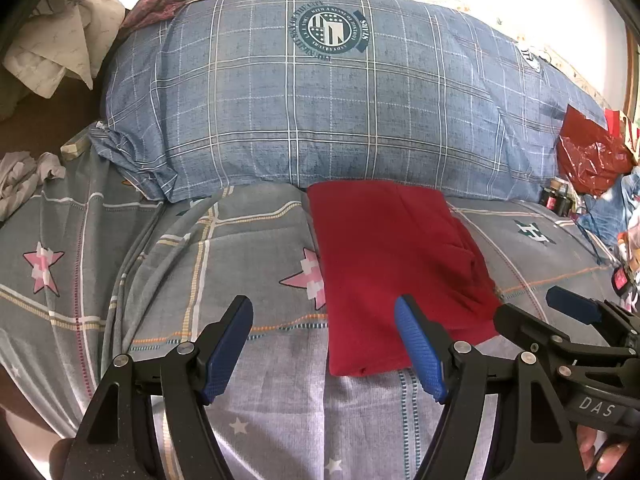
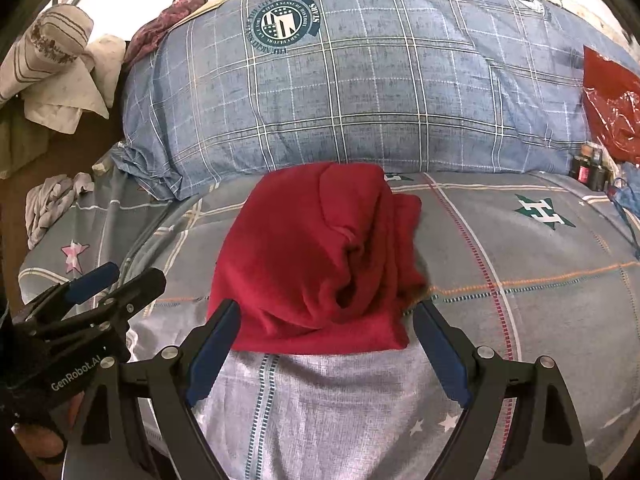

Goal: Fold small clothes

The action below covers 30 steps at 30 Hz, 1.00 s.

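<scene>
One red garment [image 2: 320, 256] lies folded on the bed [image 2: 520, 280]; only the right view shows its bunched layers, and both the left gripper [image 1: 324, 312] and right gripper [image 2: 328, 320] are released.

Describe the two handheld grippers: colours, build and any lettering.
Both are black plastic frames with silver rivets and two long fingers faced with ribbed blue pads. The left gripper shows white "GenRobot.AI" lettering in the right wrist view; the right gripper shows "DAS" in the left wrist view. No cables or sleeves are visible.
</scene>
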Motion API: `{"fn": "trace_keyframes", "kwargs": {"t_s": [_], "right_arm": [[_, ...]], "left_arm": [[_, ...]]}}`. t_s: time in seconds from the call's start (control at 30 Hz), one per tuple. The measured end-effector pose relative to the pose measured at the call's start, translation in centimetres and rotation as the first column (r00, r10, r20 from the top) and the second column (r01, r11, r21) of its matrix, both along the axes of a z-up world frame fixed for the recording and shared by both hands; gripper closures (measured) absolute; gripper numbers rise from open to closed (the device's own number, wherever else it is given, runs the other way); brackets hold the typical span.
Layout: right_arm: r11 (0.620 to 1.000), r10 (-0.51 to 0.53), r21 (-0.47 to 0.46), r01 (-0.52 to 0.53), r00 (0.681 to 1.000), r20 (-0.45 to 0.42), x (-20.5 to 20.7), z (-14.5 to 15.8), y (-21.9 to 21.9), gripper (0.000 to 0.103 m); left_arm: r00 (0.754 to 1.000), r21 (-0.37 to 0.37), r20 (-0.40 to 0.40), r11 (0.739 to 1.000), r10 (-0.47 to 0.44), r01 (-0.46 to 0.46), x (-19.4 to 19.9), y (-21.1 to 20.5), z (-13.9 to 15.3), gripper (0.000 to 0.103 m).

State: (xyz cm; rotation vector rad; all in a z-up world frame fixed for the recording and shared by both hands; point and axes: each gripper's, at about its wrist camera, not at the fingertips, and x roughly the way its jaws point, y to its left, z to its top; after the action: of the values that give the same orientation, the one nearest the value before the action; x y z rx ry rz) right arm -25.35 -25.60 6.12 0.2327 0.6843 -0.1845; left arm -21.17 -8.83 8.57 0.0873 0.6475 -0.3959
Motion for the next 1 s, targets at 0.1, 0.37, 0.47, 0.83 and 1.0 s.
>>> {"fn": "trace_keyframes", "kwargs": {"t_s": [0.1, 0.37, 0.47, 0.83, 1.0], "right_arm": [[1.000, 0.002, -0.004, -0.003, 1.000, -0.003, 0.2, 0.0, 0.1, 0.014], [1.000, 0.009, -0.007, -0.010, 1.000, -0.016, 0.8, -0.3, 0.2, 0.014], [1.000, 0.015, -0.010, -0.015, 1.000, -0.024, 1.0, -0.5, 0.2, 0.014], [1.000, 0.029, -0.009, -0.029, 0.999, -0.044, 2.1, -1.0, 0.4, 0.014], [0.999, 0.033, -0.007, -0.034, 0.998, -0.058, 2.6, -1.6, 0.4, 0.014]], "left_arm": [[1.000, 0.002, -0.003, 1.000, 0.001, -0.001, 0.1, -0.2, -0.1, 0.030], [1.000, 0.006, -0.010, 1.000, 0.009, -0.009, 0.5, -0.7, -0.2, 0.030], [1.000, 0.008, -0.014, 1.000, 0.012, -0.012, 0.7, -0.8, -0.3, 0.030], [0.999, 0.006, -0.037, 1.000, 0.024, -0.024, 1.9, -1.5, -1.0, 0.030], [0.999, 0.010, -0.045, 1.000, 0.027, -0.027, 2.6, -1.8, -1.4, 0.030]]}}
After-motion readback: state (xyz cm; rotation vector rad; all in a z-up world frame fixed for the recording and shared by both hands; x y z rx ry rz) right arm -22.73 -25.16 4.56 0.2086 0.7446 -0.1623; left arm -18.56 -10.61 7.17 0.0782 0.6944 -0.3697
